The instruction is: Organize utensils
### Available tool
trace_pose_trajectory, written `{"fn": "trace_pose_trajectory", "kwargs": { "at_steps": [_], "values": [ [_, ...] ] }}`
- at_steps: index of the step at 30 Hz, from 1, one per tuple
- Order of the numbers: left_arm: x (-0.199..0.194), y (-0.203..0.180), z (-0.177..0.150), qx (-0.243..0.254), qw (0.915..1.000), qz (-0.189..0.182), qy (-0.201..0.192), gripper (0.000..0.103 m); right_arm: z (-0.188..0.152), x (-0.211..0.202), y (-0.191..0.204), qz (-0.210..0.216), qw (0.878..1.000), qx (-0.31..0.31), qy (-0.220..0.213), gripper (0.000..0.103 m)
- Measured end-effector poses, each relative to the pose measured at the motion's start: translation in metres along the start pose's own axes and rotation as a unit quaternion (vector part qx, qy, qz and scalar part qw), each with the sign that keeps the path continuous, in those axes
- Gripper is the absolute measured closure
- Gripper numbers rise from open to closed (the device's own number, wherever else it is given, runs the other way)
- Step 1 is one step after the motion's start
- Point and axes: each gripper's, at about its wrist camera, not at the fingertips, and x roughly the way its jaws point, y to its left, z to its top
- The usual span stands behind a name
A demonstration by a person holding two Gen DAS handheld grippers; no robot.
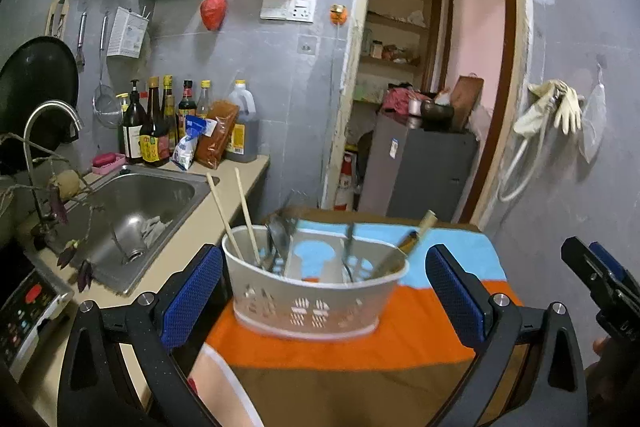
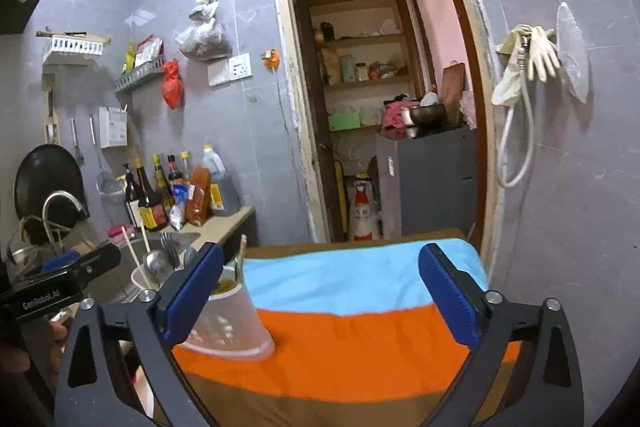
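Note:
A white perforated utensil caddy (image 1: 316,297) stands on the striped cloth (image 1: 400,339). It holds two wooden chopsticks (image 1: 230,217), a metal spoon (image 1: 278,235) and other utensils, blurred. My left gripper (image 1: 326,291) is open, its blue pads wide apart on either side of the caddy and not touching it. In the right wrist view the caddy (image 2: 228,323) sits at the lower left, partly behind the left pad. My right gripper (image 2: 320,301) is open over the cloth (image 2: 352,339) with nothing between its fingers. The right gripper (image 1: 596,283) also shows at the left view's right edge.
A steel sink (image 1: 136,211) with a tap (image 1: 52,119) lies left of the cloth. Sauce bottles (image 1: 160,123) line the counter's back. A doorway (image 2: 380,87) with a grey cabinet (image 2: 432,179) is behind. Gloves (image 2: 528,55) hang on the right wall. A person's hand (image 2: 24,351) holds the left gripper (image 2: 60,283).

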Motion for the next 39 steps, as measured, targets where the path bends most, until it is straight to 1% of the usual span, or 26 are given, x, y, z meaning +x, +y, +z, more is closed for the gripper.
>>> {"fn": "trace_pose_trajectory", "kwargs": {
  "at_steps": [6, 10, 15, 20, 25, 33, 36, 39],
  "values": [
    [-0.033, -0.019, -0.012, -0.004, 1.0, 0.004, -0.001, 0.003, -0.001, -0.035, -0.014, -0.01, 1.0, -0.008, 0.027, 0.0],
    [-0.05, -0.026, -0.018, -0.014, 0.9998, 0.011, 0.005, 0.003, -0.003, -0.057, -0.027, -0.013, 0.999, -0.007, 0.042, 0.0],
    [-0.071, -0.033, -0.028, -0.016, 0.9997, 0.007, 0.016, 0.003, -0.002, -0.083, -0.033, -0.017, 0.998, -0.016, 0.052, 0.0],
    [-0.091, -0.038, -0.035, -0.004, 0.9998, 0.006, 0.019, 0.003, 0.0, -0.104, -0.035, -0.019, 0.998, -0.019, 0.053, 0.0],
    [-0.112, -0.04, -0.04, -0.003, 0.9999, 0.005, 0.014, 0.003, 0.002, -0.122, -0.029, -0.014, 0.998, -0.033, 0.056, 0.0],
    [-0.14, -0.045, -0.044, 0.016, 0.9998, -0.001, 0.007, 0.003, -0.008, -0.148, -0.024, -0.008, 0.997, -0.041, 0.071, 0.0],
    [-0.15, -0.049, -0.047, 0.029, 0.9996, -0.005, 0.001, 0.003, -0.01, -0.159, -0.026, -0.01, 0.997, -0.035, 0.068, 0.0],
    [-0.157, -0.052, -0.051, 0.031, 0.9995, -0.008, 0.001, 0.003, -0.015, -0.173, -0.026, -0.01, 0.998, -0.026, 0.058, 0.0]
  ]
}}
